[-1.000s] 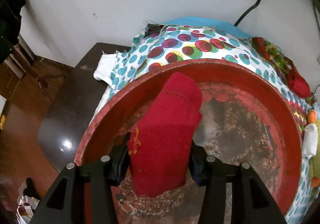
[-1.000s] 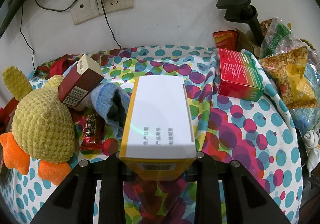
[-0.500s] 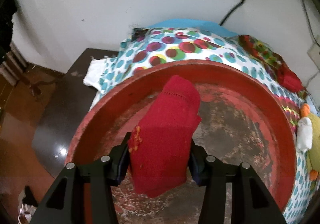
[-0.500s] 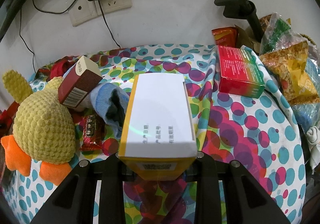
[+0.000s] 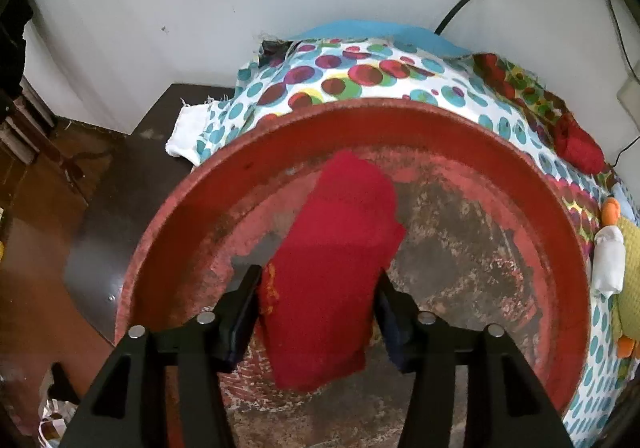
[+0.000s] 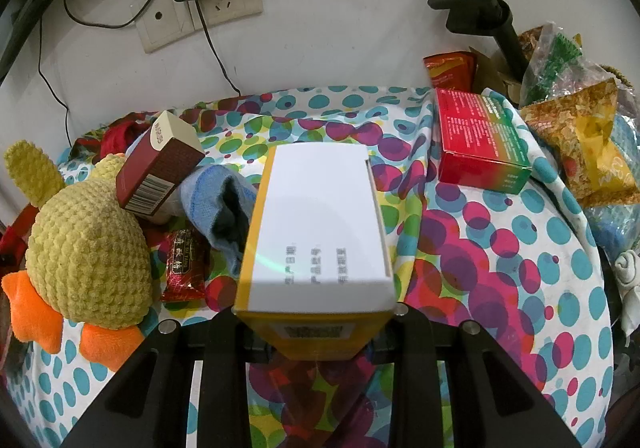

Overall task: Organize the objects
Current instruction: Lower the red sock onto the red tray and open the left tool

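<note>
While both grippers point downward over a table covered by a spotted cloth (image 6: 500, 248), the largest item in the left wrist view is a worn red basin (image 5: 560, 232), which rests on that cloth beside a white wall.

Inside the basin lies a red cloth (image 5: 336, 256). It extends from the near basin floor up toward the far wall of the basin. The left gripper (image 5: 316, 312) straddles the near end of this cloth. Its jaws have just been opening and now stand wide. The cloth remains between them, but a narrow gap shows at the right pad, and whether the left pad touches cannot be told.

In the right wrist view, the right gripper (image 6: 316, 324) is clamped on a white-and-yellow box (image 6: 320, 228). The jaws are narrow, pressing the near end of the box from both sides. The box projects forward above the spotted cloth.

Remaining items, by descending size:

1. A yellow plush toy (image 6: 84, 248) with orange feet lies at the left of the box.
2. A red-and-green carton (image 6: 480, 140) lies at the far right, well apart from the held box.
3. Snack bags (image 6: 580, 136) are piled at the right edge, just beside the carton.
4. A maroon box (image 6: 160, 168) leans tilted against the plush toy.
5. A blue sock (image 6: 216, 204) lies between the maroon box and the held box.
6. A small red sachet (image 6: 184, 264) lies flat just beside the plush toy.
</note>
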`<state>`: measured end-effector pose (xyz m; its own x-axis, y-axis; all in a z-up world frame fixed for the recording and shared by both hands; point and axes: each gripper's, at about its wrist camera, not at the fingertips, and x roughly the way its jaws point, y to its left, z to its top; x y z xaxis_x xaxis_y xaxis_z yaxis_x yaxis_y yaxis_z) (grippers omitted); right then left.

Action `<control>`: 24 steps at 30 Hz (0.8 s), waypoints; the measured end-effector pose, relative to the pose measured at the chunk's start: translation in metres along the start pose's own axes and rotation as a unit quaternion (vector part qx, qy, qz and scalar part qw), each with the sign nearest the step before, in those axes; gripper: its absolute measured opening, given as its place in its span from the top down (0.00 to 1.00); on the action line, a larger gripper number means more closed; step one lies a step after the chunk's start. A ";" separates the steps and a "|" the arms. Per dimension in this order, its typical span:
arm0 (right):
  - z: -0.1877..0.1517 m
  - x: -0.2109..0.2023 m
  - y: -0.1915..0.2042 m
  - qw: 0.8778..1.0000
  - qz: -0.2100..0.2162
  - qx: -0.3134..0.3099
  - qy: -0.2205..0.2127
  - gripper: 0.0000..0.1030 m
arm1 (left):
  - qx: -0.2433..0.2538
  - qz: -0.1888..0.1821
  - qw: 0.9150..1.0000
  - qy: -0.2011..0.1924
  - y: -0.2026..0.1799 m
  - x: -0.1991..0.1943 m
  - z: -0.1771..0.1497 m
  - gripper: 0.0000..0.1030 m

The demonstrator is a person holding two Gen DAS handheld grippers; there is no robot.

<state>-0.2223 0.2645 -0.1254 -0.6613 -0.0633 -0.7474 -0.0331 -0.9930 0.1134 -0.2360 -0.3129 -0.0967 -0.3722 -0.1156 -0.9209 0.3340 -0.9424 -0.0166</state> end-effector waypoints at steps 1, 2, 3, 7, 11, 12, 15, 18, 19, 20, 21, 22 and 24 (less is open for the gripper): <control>0.000 0.000 0.000 1.000 0.000 0.000 0.000 0.73 | 0.001 -0.011 1.000 0.001 -0.001 -0.002 0.002 0.41; 0.000 -0.001 0.000 1.000 0.000 0.000 0.000 0.73 | 0.001 -0.018 1.000 0.000 -0.001 -0.004 0.003 0.41; 0.000 0.000 0.000 1.000 0.000 0.000 0.000 0.72 | 0.002 -0.023 1.000 -0.005 -0.001 -0.006 0.004 0.41; -0.001 0.000 0.000 1.000 0.002 0.001 0.006 0.72 | 0.006 -0.029 0.999 -0.022 -0.002 -0.018 0.006 0.39; -0.001 0.000 0.002 1.000 0.001 0.003 0.005 0.72 | 0.013 -0.031 0.999 -0.026 -0.005 -0.024 0.008 0.36; -0.001 0.000 0.002 1.000 0.000 0.003 0.005 0.72 | 0.016 -0.034 0.999 -0.023 -0.006 -0.025 0.007 0.36; -0.001 -0.001 0.002 1.000 0.000 0.003 0.002 0.72 | 0.019 -0.043 0.999 -0.025 -0.009 -0.030 0.003 0.36; 0.000 -0.002 0.004 1.000 -0.001 0.002 -0.002 0.72 | 0.022 -0.035 0.999 -0.028 -0.012 -0.035 -0.001 0.36; 0.000 -0.002 0.005 1.000 -0.001 0.002 -0.003 0.72 | 0.022 -0.034 0.999 -0.028 -0.013 -0.038 -0.003 0.36; 0.000 -0.002 0.005 1.000 -0.001 0.001 -0.002 0.72 | 0.022 -0.030 0.999 -0.028 -0.014 -0.040 -0.006 0.36; 0.000 -0.003 0.005 1.000 0.000 0.001 -0.002 0.72 | 0.021 -0.028 0.999 -0.029 -0.014 -0.042 -0.008 0.36; 0.000 -0.003 0.005 1.000 0.000 0.001 -0.002 0.72 | 0.018 -0.031 0.999 -0.030 -0.014 -0.044 -0.011 0.36; 0.000 -0.004 0.005 1.000 0.002 0.001 -0.002 0.72 | 0.010 -0.034 0.999 -0.037 -0.014 -0.051 -0.019 0.36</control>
<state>-0.2203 0.2593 -0.1220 -0.6648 -0.0678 -0.7439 -0.0319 -0.9924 0.1188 -0.2053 -0.2883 -0.0569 -0.4561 -0.0724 -0.8870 0.2888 -0.9548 -0.0706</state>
